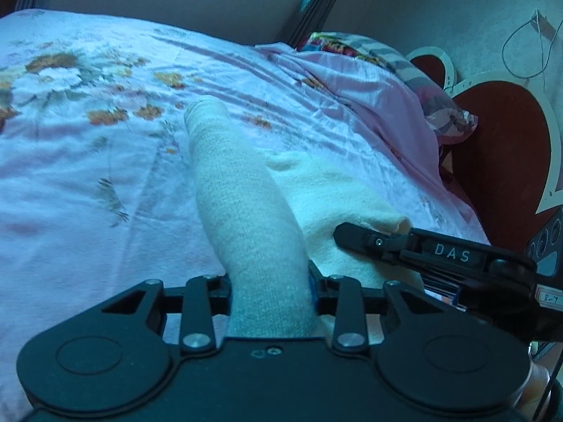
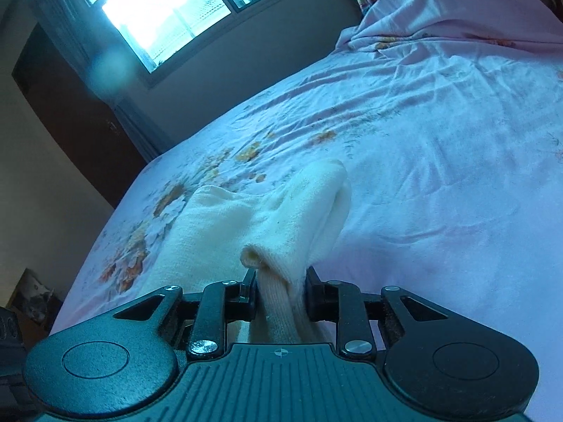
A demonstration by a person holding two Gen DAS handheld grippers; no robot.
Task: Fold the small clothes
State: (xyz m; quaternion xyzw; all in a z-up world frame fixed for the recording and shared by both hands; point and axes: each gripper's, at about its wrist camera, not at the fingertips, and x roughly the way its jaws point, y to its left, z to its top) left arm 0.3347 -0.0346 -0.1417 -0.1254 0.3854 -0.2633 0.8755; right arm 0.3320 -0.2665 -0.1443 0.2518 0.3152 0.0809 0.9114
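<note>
Your left gripper [image 1: 270,292] is pinching a cream knit garment [image 1: 239,190]: a tube of it, maybe a sleeve or leg, runs up from between the jaws and lies out across the bed. The fingertips themselves are buried in cloth, so you can't see the pads. The last reading shows no real jaw movement; they sit clamped on the fabric.

Your right gripper [image 2: 280,292] is pinching a bunched edge of the same cream knit garment [image 2: 281,218]; a rolled hem sticks up just above the jaws. Pads are hidden there too. In the left wrist view, one black finger [image 1: 366,239] of your right gripper enters from the right and rests against the cloth; its body is cut off at the frame edge.

The garment sits on the pink floral bedsheet [image 1: 105,147], its near part raised at both grips. You can't tell what kind of garment it is; its near half is hidden behind both gripper bodies.

At the far side are a patterned pillow [image 1: 415,74], half under the sheet, and a heart-shaped headboard [image 1: 499,133], cropped. The window [image 2: 158,7] is blown out.
</note>
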